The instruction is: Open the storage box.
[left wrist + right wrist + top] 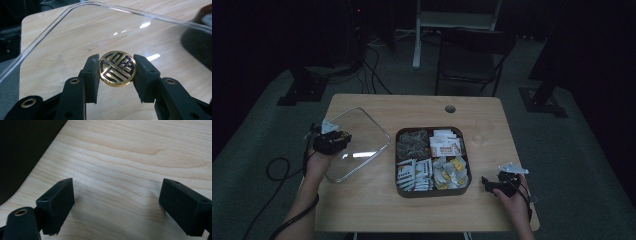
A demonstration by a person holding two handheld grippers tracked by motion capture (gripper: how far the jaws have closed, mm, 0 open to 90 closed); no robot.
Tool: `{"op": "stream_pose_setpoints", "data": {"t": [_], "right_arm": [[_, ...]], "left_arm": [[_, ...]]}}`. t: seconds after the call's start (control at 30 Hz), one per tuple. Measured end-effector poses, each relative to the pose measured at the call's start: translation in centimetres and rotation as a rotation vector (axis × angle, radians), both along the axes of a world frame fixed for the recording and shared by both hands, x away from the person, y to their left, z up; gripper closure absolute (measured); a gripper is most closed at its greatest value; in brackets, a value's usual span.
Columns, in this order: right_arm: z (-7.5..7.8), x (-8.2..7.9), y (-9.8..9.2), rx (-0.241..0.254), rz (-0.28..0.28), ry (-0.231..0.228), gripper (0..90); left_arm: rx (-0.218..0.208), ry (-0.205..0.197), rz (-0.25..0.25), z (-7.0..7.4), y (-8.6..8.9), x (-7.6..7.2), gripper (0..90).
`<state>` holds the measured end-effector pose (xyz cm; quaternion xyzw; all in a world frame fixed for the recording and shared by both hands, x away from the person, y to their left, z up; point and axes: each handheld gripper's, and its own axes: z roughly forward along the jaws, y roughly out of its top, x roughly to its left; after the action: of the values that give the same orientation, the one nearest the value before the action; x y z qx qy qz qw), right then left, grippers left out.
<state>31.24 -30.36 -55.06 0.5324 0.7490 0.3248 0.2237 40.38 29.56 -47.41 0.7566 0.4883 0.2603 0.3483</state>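
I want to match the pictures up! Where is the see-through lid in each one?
High view: the clear lid lies left of the tray, under the left gripper.
Left gripper view: the lid spreads behind its gold knob, clamped between the jaws.
Right gripper view: not there.
Shared landmark: the pale wooden table.

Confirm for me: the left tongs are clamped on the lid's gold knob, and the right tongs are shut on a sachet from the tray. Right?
Not quite. The right tongs are open with nothing between them, over bare table, as the right gripper view shows. The rest stands: the left tongs are clamped on the gold knob of the clear lid.
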Motion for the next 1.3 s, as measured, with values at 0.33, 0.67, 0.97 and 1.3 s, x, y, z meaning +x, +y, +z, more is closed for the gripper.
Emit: {"op": "stream_pose_setpoints", "data": {"t": [0.33,0.67,0.97,1.3], "right_arm": [[0.0,0.0,0.0,0.0,0.002,0.0,12.5],[0.0,0.0,0.0,0.0,0.002,0.0,12.5],[0.0,0.0,0.0,0.0,0.002,0.0,12.5],[0.0,0.0,0.0,0.0,0.002,0.0,12.6]], "left_arm": [[-0.009,0.001,0.093,-2.2,-0.5,1.8,59.7],[-0.016,0.033,0.111,-3.9,-1.1,3.7,59.6],[-0.028,0.053,0.106,-4.5,-1.9,5.0,59.6],[-0.025,0.069,0.105,-5.5,-2.7,5.4,59.5]]}}
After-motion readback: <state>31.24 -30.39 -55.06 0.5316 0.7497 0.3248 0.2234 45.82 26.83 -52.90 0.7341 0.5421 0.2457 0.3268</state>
